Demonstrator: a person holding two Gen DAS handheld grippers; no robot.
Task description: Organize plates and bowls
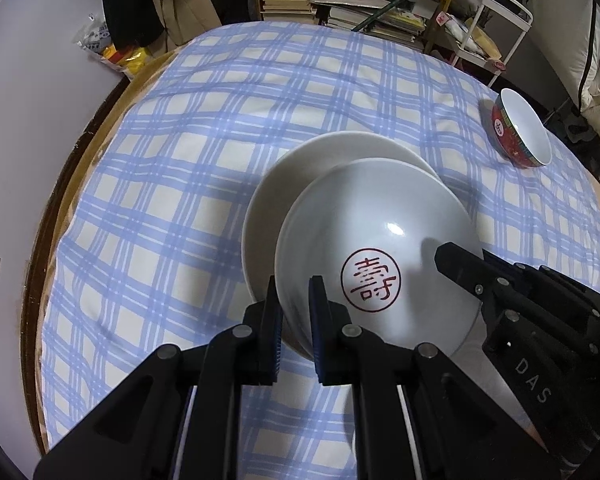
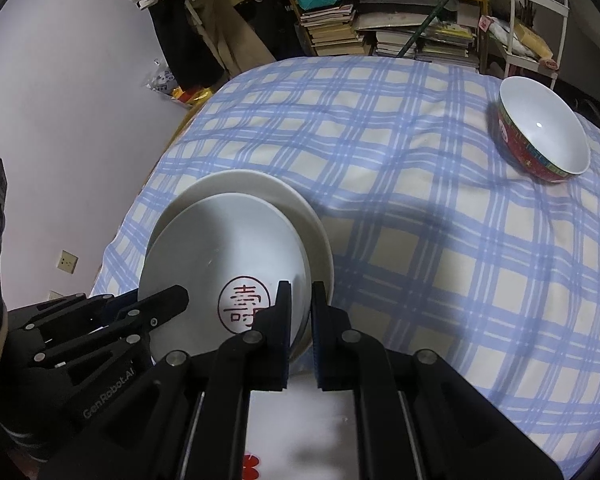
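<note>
A white plate with a red round seal mark (image 1: 380,248) (image 2: 220,256) is held tilted above a plain white plate (image 1: 300,168) (image 2: 260,188) that lies on the checked cloth. My left gripper (image 1: 295,304) is shut on the marked plate's left rim. My right gripper (image 2: 300,308) is shut on its right rim and shows in the left wrist view (image 1: 460,268). A red-patterned bowl with a white inside (image 1: 520,128) (image 2: 544,132) stands at the far right of the table.
The round table wears a blue-and-white checked cloth (image 1: 220,128) (image 2: 420,200). Behind it are shelves stacked with books (image 1: 340,4) (image 2: 380,28) and a white cart (image 1: 496,32). A white item with red print (image 2: 284,440) lies below my right gripper.
</note>
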